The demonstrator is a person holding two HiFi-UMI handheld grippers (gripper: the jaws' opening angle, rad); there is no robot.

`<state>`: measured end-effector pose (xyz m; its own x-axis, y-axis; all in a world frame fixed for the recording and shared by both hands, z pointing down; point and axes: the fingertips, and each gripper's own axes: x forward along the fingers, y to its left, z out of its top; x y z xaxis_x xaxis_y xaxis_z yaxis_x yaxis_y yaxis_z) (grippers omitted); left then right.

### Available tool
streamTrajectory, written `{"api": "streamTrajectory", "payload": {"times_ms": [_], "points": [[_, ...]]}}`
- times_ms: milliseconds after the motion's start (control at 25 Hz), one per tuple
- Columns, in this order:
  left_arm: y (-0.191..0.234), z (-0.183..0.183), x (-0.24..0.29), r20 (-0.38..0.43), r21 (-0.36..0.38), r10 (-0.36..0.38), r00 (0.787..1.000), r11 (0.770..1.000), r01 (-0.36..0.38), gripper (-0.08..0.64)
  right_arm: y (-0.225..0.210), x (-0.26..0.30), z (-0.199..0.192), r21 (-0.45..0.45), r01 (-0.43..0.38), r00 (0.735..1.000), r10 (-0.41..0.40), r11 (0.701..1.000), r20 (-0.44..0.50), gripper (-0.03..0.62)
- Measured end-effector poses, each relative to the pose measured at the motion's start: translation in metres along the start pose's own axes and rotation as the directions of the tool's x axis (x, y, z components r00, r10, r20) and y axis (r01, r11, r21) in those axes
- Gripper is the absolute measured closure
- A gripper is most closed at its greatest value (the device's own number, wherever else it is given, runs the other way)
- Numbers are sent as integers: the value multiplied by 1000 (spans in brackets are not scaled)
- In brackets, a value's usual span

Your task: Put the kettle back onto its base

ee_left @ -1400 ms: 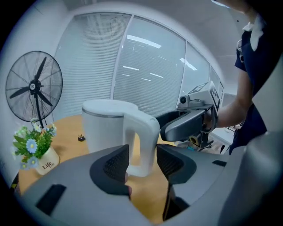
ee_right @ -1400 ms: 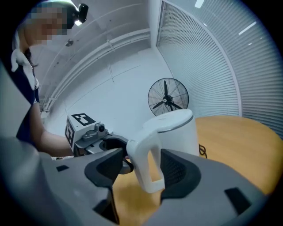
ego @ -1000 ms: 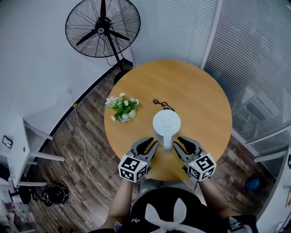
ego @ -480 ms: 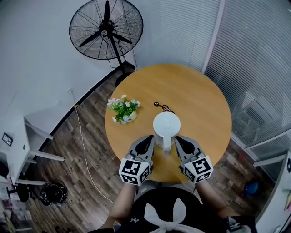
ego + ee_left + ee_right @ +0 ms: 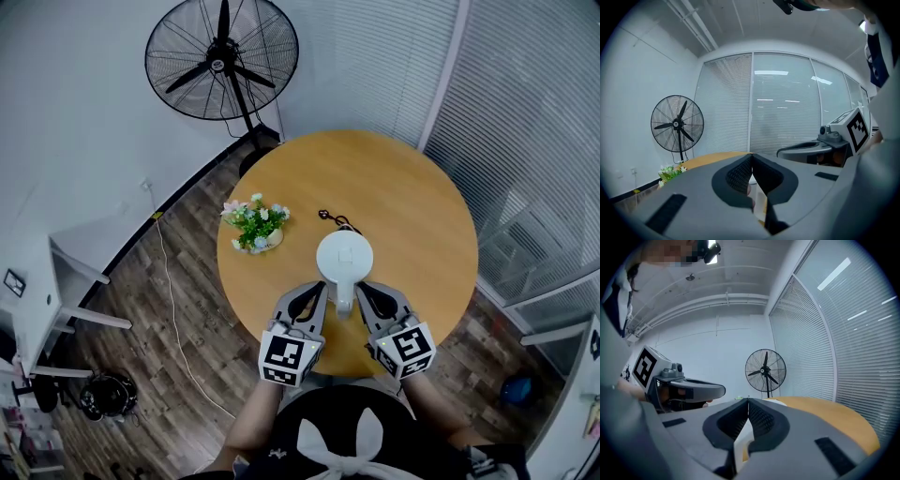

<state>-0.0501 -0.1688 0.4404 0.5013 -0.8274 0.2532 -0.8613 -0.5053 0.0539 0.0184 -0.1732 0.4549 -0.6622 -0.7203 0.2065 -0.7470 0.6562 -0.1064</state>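
head view looks steeply down on table [image 5: 403, 187]; both low gripper views share the fan [image 5: 677, 124].

**Both grippers close empty and rise beside the kettle's handle**

The left gripper [image 5: 321, 289] and right gripper [image 5: 362, 287] stood with jaws apart a second ago; now each has its pads pressed together with nothing caught between them. Both are lifted a little higher off the surface [image 5: 412, 187] than before, and their marker cubes sit closer to each other. The left gripper has rolled, so its cube's top face now shows squarer to the head view. The kettle's handle [image 5: 345, 302], earlier flanked by open jaws, now lies just right of the left gripper's closed tip and just left of the right gripper's.
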Motion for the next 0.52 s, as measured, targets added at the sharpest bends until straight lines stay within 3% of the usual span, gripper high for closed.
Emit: {"api": "streamTrajectory", "payload": {"times_ms": [520], "points": [[-3, -3, -1, 3, -21, -35, 999, 999, 35, 534, 2, 2, -2, 0, 17, 1000, -16, 1000, -16, 569]]}}
